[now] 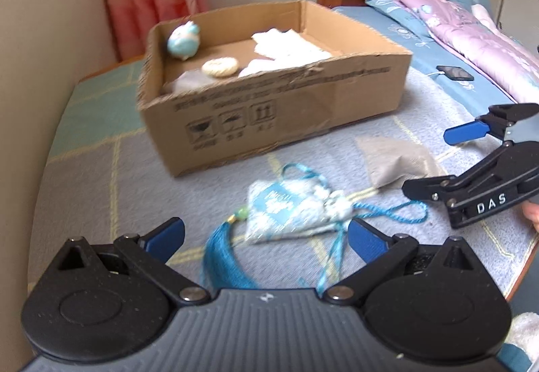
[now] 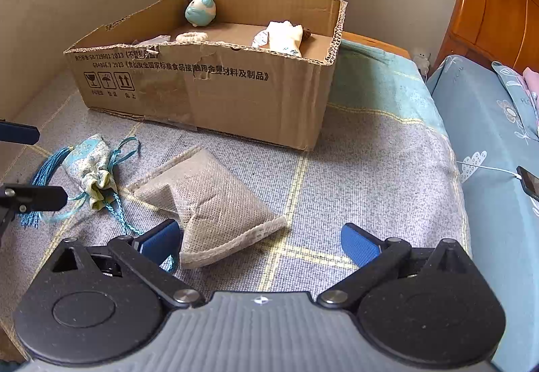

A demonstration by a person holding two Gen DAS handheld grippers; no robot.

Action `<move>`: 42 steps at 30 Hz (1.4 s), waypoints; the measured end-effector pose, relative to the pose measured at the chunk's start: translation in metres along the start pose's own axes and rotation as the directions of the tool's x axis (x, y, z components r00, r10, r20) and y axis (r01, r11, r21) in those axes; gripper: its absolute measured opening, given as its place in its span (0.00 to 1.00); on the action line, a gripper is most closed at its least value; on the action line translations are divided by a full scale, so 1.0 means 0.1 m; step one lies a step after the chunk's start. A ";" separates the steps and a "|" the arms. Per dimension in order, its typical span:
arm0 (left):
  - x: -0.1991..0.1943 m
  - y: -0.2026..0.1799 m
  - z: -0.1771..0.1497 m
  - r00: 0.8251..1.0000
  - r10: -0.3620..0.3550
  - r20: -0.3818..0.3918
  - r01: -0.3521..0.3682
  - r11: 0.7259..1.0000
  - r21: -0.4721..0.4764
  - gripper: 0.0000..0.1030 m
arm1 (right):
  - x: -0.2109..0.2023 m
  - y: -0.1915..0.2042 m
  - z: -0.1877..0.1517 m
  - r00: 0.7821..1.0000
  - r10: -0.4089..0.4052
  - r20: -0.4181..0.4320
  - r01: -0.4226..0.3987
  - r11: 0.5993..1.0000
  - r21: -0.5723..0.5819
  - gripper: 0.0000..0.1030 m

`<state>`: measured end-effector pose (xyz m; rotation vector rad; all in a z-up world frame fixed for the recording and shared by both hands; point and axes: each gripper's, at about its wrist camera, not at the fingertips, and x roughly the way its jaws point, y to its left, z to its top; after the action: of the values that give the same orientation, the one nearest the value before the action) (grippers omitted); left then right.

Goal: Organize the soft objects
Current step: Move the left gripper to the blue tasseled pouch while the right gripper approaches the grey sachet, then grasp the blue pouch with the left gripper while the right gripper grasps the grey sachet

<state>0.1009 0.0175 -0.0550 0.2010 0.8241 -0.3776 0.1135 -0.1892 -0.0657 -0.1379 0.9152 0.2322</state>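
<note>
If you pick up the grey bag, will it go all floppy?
Probably yes: the grey bag looks like soft mesh cloth, creased and slumped in the middle, so it should sag. It lies flat, so it likely won't roll.

A grey mesh pouch, flat and creased in the middle, lies on the checked cover just in front of the open cardboard box, and to its left, close by, lies a small blue-and-white drawstring sachet on its side with a blue tassel and a thin blue cord spread around it. Inside the box a round blue-and-white plush toy leans against the back wall, a cream ring-shaped soft piece lies on the floor of the box, and a white bundle of cloth rests toward the right side.
</note>
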 end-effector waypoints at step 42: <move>0.11 0.10 0.02 0.999 -0.006 -0.032 0.004 0.998 -0.069 0.47 | -0.17 -0.03 0.03 0.992 0.097 0.084 -0.092 0.993 -0.068 1.00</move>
<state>0.1128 0.0233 -0.0618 0.1413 0.8678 -0.3514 0.1065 -0.1937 -0.0501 -0.1427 0.8288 0.3531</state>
